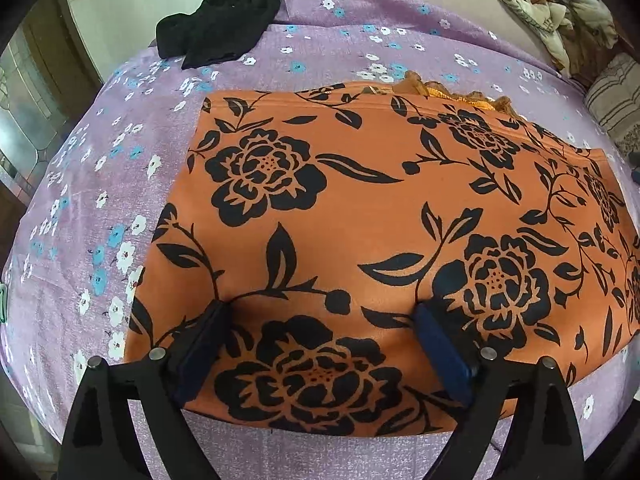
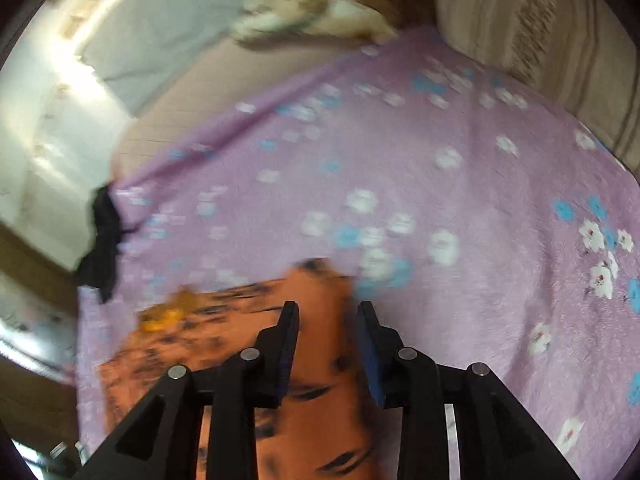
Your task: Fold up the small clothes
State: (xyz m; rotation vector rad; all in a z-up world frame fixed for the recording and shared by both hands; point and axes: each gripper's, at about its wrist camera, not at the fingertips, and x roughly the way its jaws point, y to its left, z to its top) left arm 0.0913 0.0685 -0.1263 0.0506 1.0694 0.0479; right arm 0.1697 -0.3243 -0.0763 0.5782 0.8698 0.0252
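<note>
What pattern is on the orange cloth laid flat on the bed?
Large black flowers, leaves and vines on the orange cloth; it shows best in the left wrist view.

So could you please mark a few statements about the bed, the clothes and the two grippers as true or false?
1. The orange floral garment lies spread flat on the purple bedspread. True.
2. The left gripper is clamped shut. False: its jaws stand wide open over the garment.
3. A black garment lies folded on top of the orange one. False: it lies apart, crumpled, near the bedspread's far edge.
4. The right gripper is over the orange garment's edge. True.
</note>
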